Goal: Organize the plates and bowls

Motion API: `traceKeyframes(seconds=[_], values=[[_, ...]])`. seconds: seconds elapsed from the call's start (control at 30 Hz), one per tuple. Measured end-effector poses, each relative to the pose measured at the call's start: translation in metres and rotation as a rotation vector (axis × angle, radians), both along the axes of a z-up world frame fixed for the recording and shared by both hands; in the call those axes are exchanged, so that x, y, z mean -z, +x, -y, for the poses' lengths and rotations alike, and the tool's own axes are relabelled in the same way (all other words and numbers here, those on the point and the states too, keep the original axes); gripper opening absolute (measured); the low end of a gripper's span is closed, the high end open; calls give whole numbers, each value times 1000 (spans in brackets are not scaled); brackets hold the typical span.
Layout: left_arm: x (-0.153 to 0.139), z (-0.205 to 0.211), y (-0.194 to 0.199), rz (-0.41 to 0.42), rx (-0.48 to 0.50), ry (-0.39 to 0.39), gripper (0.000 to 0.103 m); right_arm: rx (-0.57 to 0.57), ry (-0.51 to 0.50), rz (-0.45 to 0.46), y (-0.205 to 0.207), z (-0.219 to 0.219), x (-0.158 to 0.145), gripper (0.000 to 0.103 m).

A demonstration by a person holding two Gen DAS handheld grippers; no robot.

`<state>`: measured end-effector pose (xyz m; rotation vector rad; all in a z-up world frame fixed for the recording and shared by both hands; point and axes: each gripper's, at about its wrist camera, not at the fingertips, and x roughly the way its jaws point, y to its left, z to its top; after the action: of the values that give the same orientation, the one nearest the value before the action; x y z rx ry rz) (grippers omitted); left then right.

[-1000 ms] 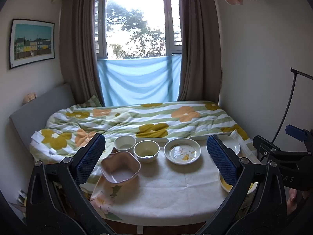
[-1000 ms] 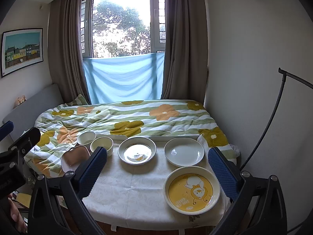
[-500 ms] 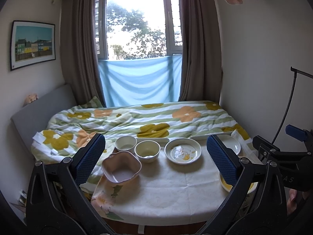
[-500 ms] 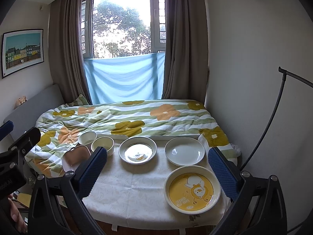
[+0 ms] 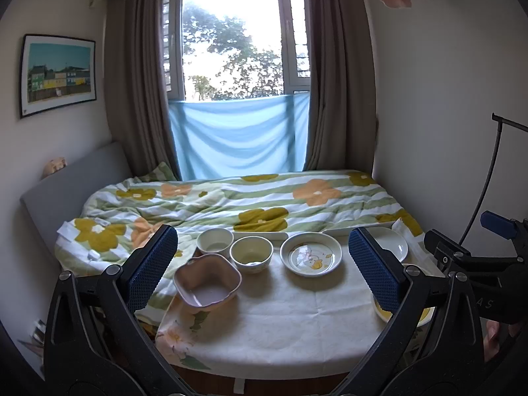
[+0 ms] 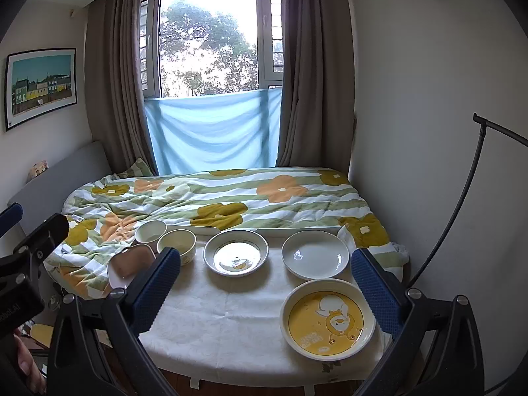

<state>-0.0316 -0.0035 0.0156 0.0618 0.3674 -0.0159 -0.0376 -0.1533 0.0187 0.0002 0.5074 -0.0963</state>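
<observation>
In the left wrist view, the left gripper is hovering with its jaws spread wide and empty over the table, where a pink bowl is sitting at the left edge, a white cup and cream bowl at the far edge, and a flower-painted dish just right of them. In the right wrist view, the right gripper is likewise gaping and holding nothing (both sets of pads are blue), while a white plate is lying at the far right corner and a yellow cartoon plate is resting near the right edge.

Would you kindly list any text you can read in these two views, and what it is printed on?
"A S": white letters on the right gripper's black body, seen at the left view's right edge; the rest is cut off.
Partial white lettering on the left gripper's body: too clipped to read.
Yellow duck plate: white lettering below the duck, upside down and too blurred to read.
</observation>
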Motion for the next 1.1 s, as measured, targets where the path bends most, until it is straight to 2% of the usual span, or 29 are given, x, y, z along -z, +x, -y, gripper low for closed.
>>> traceKeyframes(seconds=[0.47,0.6,0.73,0.87,1.1], values=[[1,1,1,-1,1,3,103,4,7,0,0,0,-1,103],[0,-1,8,-29,10,6,103,4,21,-11,3,4,-1,103],[7,0,29,-95,61,26,103,38,71,-45,6,13,8,103],[27,8,60,-184,153,46,103,118,124,-101,7,33,29,103],[91,60,116,-379,382,62,103,273,175,-225,2,80,78,103]])
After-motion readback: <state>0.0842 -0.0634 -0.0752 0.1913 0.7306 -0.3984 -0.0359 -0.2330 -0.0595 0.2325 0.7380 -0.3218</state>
